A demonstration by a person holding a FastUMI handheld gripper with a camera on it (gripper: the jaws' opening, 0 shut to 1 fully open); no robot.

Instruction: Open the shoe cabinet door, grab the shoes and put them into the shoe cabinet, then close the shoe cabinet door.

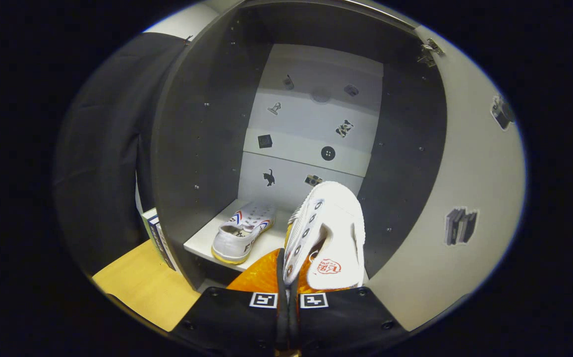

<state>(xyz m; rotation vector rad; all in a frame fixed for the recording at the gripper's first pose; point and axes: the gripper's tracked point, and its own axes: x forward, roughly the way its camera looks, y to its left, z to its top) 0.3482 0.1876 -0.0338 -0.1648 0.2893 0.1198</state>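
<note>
The tongs are pinching a white canvas sneaker by the edge of its upper, their two fingers pressed nearly together on the fabric. The shoe is hanging tilted, toe pointing up and away, its lace eyelets and a red printed insole mark facing the camera. It is sitting just ahead of the fingers, at the front edge of the white bottom shelf of the open grey shoe cabinet. A second white canvas sneaker with red and blue side stripes is lying on that shelf toward its left side, heel toward the front edge, apart from the held shoe. The pale cabinet door is standing swung open at the right. Small stickers are dotting the white back panel. Yellow wooden flooring is showing below the cabinet's left corner
</note>
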